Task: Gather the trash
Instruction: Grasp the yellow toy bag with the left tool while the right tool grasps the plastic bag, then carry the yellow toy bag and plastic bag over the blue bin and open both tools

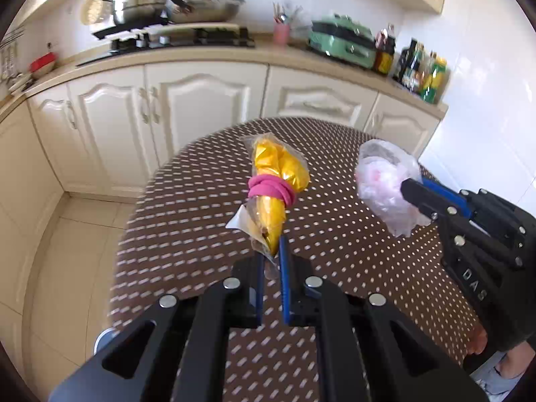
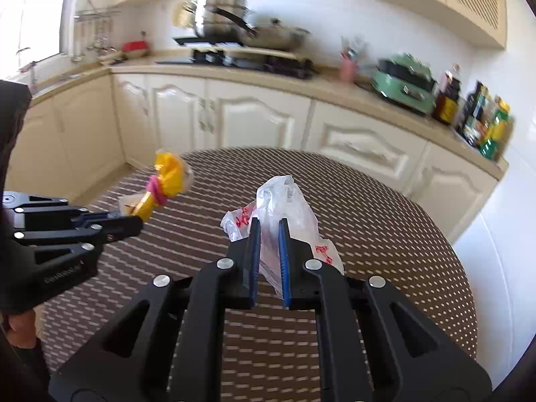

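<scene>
I have both pieces lifted above the table [image 1: 201, 234]: left gripper [image 1: 271, 261] clamps the yellow wrapper [image 1: 278, 174], right gripper [image 2: 269, 234] clamps the clear plastic bag [image 2: 288, 201]. Next I need a bin; none shows.

This is a home kitchen — cream cabinets [image 1: 174, 107] with arched panel doors run under a pale countertop [image 2: 335, 90] along white tiled walls. A black gas hob [image 1: 201, 38] carries stacked steel pots [image 2: 221, 13] and a wok [image 1: 214, 8], while a green tabletop cooker [image 2: 405, 87], a pink utensil cup [image 1: 280, 31] and a row of sauce bottles [image 2: 482, 120] stand farther along — and in front sits a round table [image 1: 187, 234] under a brown dotted cloth.
</scene>
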A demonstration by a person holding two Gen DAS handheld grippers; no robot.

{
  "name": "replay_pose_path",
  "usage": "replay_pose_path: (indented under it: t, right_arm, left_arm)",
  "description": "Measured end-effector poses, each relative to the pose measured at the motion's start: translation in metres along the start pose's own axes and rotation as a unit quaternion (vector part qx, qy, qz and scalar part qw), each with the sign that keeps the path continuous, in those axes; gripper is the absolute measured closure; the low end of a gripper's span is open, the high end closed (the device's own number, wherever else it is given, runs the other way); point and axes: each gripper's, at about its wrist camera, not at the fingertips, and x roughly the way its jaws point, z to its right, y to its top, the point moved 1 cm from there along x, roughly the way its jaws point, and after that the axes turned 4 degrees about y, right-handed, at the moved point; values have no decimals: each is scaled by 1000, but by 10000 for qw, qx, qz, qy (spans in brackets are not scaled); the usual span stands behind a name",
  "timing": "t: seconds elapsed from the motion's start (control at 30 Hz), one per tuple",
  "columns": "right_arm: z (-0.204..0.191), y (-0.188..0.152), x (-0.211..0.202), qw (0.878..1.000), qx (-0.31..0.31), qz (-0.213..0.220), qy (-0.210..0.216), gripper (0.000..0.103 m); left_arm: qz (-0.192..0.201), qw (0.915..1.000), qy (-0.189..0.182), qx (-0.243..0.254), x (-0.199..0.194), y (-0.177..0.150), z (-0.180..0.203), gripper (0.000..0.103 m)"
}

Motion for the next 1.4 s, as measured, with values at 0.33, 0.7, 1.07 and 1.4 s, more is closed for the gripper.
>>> replay_pose_path:
  t: [0.33, 0.7, 1.07, 1.4]
  right_arm:
    - [-137, 28, -25, 9941, -393, 350, 948, 92]
    - [-312, 13, 2, 9711, -689, 25, 2287, 92]
    - [-401, -43, 78, 9562, -579, -870, 2734, 92]
    - [-405, -99, 144, 9527, -470, -1620, 2528, 92]
  left_arm:
    - [407, 9955, 552, -649, -84, -45, -109, 95]
    - [298, 9747, 1590, -1542, -138, -130, -260, 95]
    - [-433, 9564, 1888, -2188, -95, -213, -340, 95]
    - [-1449, 9411, 1711, -2530, -9, -274, -369, 95]
